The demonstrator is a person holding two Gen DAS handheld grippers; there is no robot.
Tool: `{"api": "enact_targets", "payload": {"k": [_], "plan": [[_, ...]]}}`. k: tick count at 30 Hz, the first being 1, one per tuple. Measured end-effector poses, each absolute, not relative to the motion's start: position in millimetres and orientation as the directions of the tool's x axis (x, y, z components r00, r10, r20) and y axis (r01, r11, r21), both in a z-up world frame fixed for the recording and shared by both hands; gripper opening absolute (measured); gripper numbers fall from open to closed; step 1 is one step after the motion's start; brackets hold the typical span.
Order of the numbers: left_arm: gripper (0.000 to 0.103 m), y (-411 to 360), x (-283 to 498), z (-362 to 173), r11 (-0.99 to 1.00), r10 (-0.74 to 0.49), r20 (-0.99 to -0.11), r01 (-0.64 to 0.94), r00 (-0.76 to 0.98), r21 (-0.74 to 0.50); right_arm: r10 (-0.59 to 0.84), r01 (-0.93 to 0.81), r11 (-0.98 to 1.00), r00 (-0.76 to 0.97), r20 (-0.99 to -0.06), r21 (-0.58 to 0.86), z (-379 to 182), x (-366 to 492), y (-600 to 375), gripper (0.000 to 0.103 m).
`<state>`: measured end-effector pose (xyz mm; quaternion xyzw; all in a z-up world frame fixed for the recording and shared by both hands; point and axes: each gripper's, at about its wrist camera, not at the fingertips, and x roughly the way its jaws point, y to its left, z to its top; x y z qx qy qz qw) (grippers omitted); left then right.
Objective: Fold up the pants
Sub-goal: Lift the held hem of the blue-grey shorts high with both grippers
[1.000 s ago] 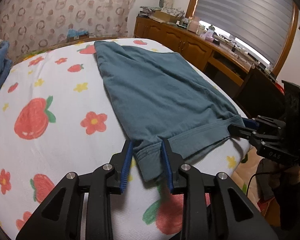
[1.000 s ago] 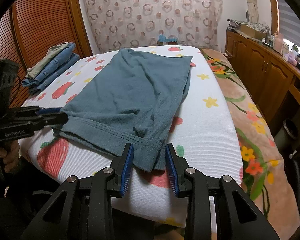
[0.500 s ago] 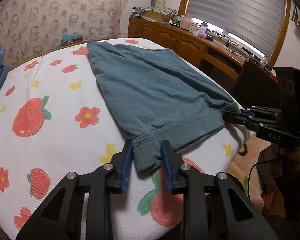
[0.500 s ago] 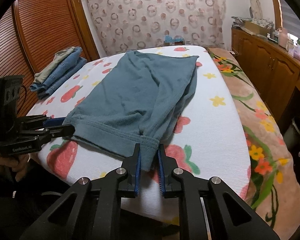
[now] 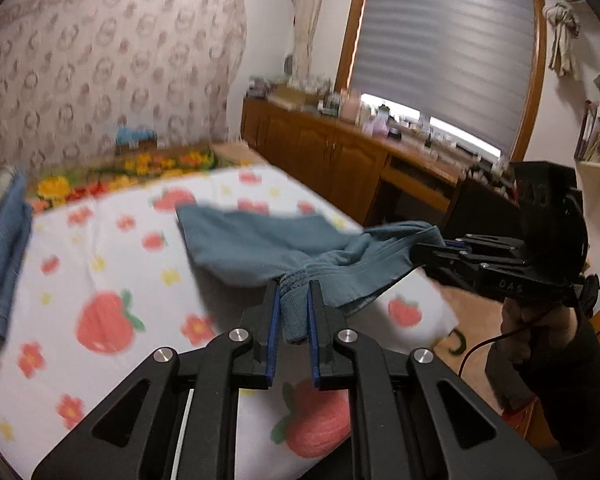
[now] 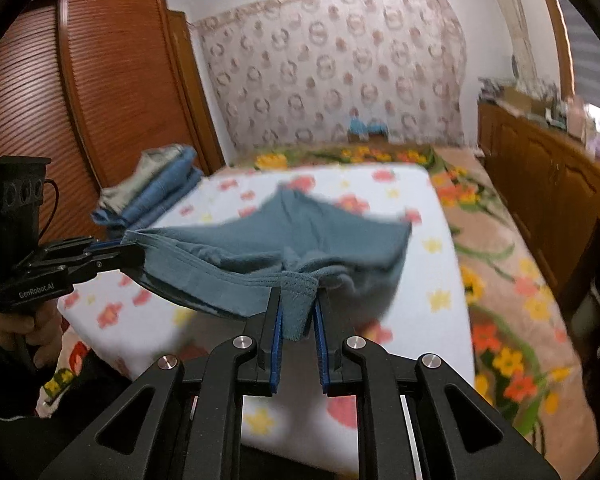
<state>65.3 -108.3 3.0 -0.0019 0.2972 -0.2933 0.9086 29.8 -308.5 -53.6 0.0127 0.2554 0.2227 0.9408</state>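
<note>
The teal pants [image 5: 256, 246] lie partly on the strawberry-print bed [image 5: 80, 264], their near waistband edge lifted off it. My left gripper [image 5: 293, 294] is shut on one waistband corner. My right gripper [image 6: 297, 300] is shut on the other corner of the pants [image 6: 284, 232]. The right gripper also shows in the left wrist view [image 5: 428, 252], and the left gripper in the right wrist view [image 6: 134, 254], each pinching the cloth. The waistband hangs stretched between them above the bed's near edge. The far end of the pants rests on the bed.
A pile of folded jeans [image 6: 156, 192] lies at the bed's left side, also in the left wrist view [image 5: 4, 256]. A wooden cabinet [image 5: 340, 160] with clutter runs along the right under the window. A wooden wardrobe [image 6: 100, 92] stands left. A floral blanket [image 6: 500, 264] covers the bed's right side.
Both grippers have closed on the waistband corners and lifted them up off the bed, moving forward; the pants' near half now hangs in the air and bunches toward the far end.
</note>
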Motion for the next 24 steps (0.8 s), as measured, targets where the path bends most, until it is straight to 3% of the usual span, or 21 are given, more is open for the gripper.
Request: {"api": "enact_targets", "payload": {"k": [15,19,24], "plan": [[0.013,-58.0,41.1,131.2,0.865,-0.492,-0.302,0.499,0.816,-0.061,0.491,-0.523,0.848,0.835,-0.249,-0.084,85.9,-16.7,-254.2,0.014],[0.013,-44.7,50.5,124.0,0.879,-0.468,-0.303,0.471,0.83,-0.068,0.503,-0.538,0.837,0.827,-0.252,-0.094,87.2,-11.1,-241.5,0.014],[0.013,-32.8,93.1,96.8,0.908,-0.41,-0.359,0.414,0.839,-0.07,0.501,-0.549,0.833,0.804,-0.32,-0.075,73.7,38.4,-240.5,0.014]]}}
